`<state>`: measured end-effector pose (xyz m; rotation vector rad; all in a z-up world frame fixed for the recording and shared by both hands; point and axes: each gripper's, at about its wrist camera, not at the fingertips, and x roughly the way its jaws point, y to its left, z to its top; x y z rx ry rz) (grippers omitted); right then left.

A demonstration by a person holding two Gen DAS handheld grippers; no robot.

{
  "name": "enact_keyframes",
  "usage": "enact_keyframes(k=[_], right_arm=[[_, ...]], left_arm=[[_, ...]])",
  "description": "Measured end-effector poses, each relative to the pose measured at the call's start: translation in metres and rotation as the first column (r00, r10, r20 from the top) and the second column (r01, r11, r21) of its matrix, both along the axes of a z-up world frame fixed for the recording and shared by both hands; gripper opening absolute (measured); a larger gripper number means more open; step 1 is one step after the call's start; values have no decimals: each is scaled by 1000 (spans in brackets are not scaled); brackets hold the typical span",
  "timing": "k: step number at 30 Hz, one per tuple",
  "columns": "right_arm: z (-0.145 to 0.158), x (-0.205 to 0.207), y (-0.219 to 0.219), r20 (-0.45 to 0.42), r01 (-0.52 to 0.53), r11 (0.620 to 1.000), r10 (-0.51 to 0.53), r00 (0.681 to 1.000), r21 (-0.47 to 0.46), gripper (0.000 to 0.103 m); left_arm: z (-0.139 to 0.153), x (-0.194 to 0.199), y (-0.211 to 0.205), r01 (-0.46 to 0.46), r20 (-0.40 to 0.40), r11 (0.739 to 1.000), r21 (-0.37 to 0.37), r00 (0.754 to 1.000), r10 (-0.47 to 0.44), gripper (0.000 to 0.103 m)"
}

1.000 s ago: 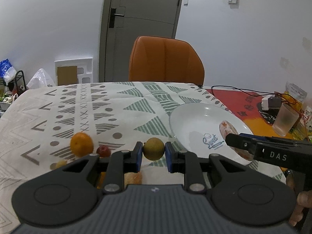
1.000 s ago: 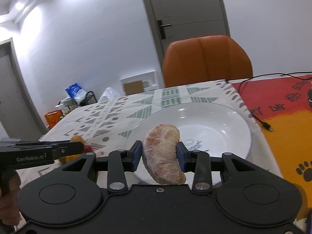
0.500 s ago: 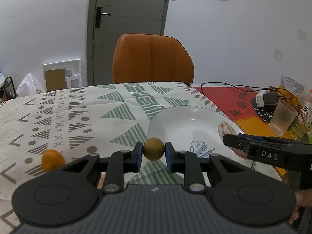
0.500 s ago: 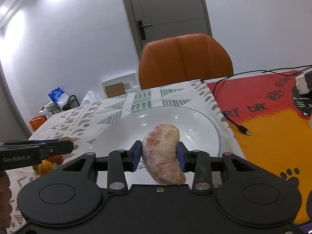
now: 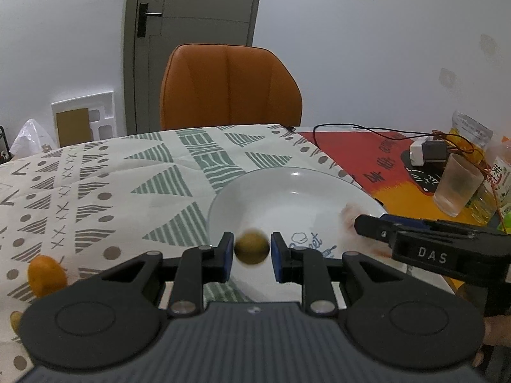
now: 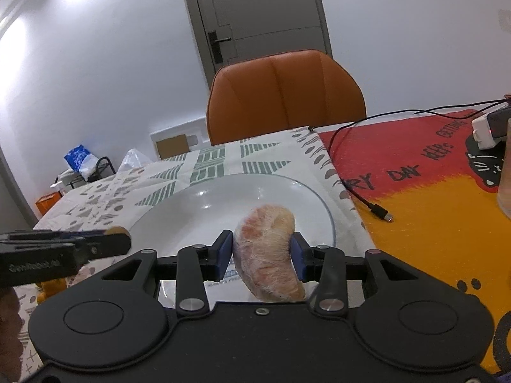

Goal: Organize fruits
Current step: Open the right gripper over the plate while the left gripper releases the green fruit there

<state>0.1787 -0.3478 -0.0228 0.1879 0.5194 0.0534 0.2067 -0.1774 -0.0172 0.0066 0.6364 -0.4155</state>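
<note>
Gripping a small yellow-green fruit [image 5: 251, 251], my left gripper [image 5: 251, 252] has its pads closed on it over the white plate's [image 5: 287, 188] near rim. My right gripper [image 6: 262, 252], its jaws just now easing wider, has a peeled citrus segment [image 6: 266, 249] between them, pads touching, above the plate's bowl. An orange [image 5: 46, 275] sits on the bench at nine o'clock.

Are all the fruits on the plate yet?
Not yet. Nothing lies on the white plate. The left gripper holds a small yellow-green fruit over its near edge; the right gripper, jaws just opening, has a peeled segment between them. An orange waits on the tablecloth.
</note>
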Motion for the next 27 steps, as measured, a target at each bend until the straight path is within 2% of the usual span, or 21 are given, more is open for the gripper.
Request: enact_keyframes(k=[5,12,14,18,20,23,27], right_arm=[[4,-8,-1,4,-3,1000,3,1000,6,42],[6,-21,10,1,-45,999,45,999,20,42],[8,-24,13,4,-58,998,58,998,20,43],[13,-28,19,15,-72,997,72,997,24,58],[15,-30,22,16,-84,996,83,996,23,58],[17,-32,26,19,-101,994,100,995,32,60],[19,-34,32,24,-118,992,117,993,37,68]], left_arm=[[3,-1,4,-6,2,1000,-2,1000,6,27],[7,-10,28,-67,0,998,5,998,67,28],[8,-13,35,-82,3,997,5,997,82,32],[13,-22,50,-121,8,993,3,993,121,41],[15,-26,56,-135,12,991,-1,991,135,47],[17,-33,64,-155,21,988,5,988,155,51],[20,-41,74,-175,30,984,9,984,175,59]])
